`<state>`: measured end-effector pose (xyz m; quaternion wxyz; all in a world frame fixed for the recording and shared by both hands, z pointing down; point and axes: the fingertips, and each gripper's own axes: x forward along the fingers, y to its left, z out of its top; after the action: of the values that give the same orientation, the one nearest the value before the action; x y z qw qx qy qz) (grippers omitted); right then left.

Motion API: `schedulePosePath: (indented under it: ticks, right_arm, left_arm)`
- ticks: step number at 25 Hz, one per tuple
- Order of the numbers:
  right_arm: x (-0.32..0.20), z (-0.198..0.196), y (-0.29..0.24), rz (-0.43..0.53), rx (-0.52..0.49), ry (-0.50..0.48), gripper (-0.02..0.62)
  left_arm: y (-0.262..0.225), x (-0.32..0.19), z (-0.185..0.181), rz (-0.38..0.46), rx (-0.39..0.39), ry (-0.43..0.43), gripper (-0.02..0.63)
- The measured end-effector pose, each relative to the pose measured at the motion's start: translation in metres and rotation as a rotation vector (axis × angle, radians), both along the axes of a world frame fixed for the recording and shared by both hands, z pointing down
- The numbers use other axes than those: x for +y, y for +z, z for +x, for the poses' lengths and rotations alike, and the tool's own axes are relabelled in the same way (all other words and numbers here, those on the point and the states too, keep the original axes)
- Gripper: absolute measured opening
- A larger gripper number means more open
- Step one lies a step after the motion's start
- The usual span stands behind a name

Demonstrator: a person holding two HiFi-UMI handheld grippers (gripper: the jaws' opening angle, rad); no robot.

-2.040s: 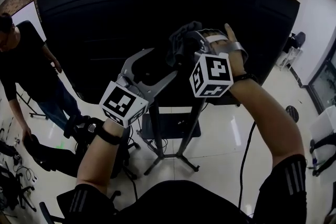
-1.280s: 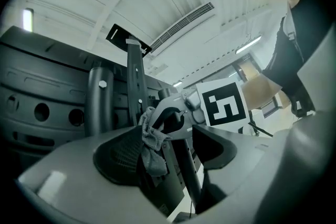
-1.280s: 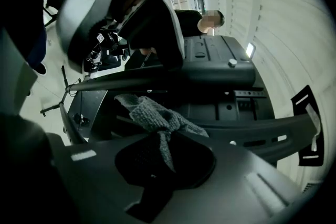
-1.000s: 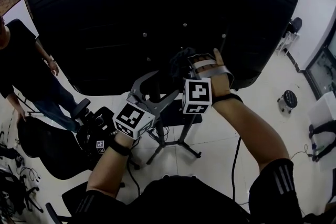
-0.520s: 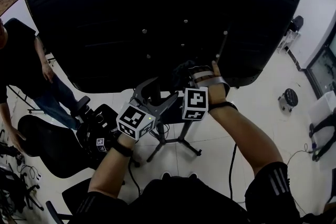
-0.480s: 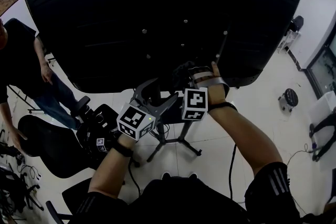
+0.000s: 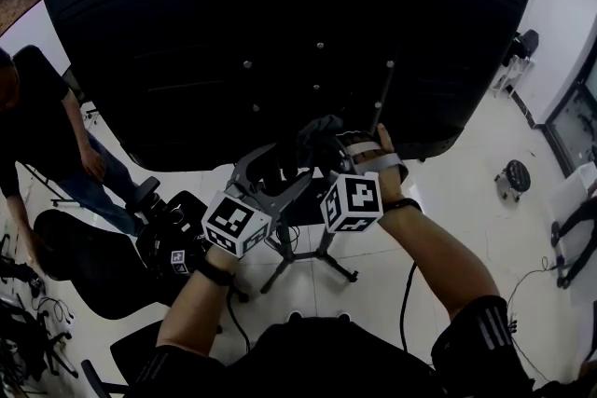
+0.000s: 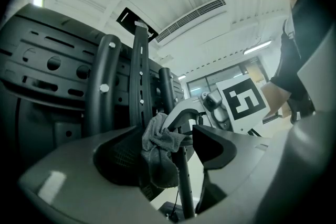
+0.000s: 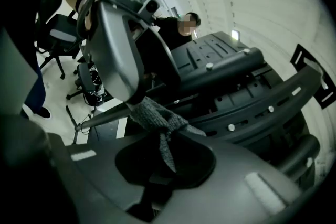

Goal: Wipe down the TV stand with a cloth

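Head view: over the last two seconds both grippers came down from mid-panel on the back of the TV to its lower edge, where the column of the TV stand meets it. Right gripper stayed clamped on the grey cloth; the right gripper view showed a strip of it pinched between the jaws. Left gripper had its jaws wide apart and gripped nothing, with the column and cloth just ahead of them. Judgement: wiping had moved off the mount onto the column. Lower post and legs were probably not yet done.
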<state>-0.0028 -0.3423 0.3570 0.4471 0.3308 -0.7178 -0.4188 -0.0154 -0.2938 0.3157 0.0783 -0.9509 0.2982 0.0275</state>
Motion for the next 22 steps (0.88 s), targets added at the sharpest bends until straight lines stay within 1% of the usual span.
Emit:
schedulePosePath:
  ticks: [2, 7, 10, 17, 22]
  right_arm:
    - [0.009, 0.003, -0.02, 0.007, -0.077, -0.016, 0.031]
    - [0.035, 0.022, -0.079, 0.005, -0.311, -0.058, 0.032]
    - [0.043, 0.041, -0.111, 0.02, -0.405, -0.076, 0.032]
    - [0.043, 0.094, -0.169, 0.107, -0.481, -0.074, 0.032]
    - [0.032, 0.124, -0.189, 0.102, -0.536, -0.082, 0.032]
  left_arm:
    - [-0.016, 0.006, 0.007, 0.033, 0.01, 0.012, 0.327]
    - [-0.059, 0.021, 0.026, 0.112, 0.056, 0.037, 0.327]
    - [-0.086, 0.029, 0.039, 0.156, 0.066, 0.036, 0.327]
    - [-0.134, 0.038, 0.073, 0.245, 0.071, 0.038, 0.326]
    - [-0.147, 0.036, 0.099, 0.267, 0.07, 0.039, 0.327]
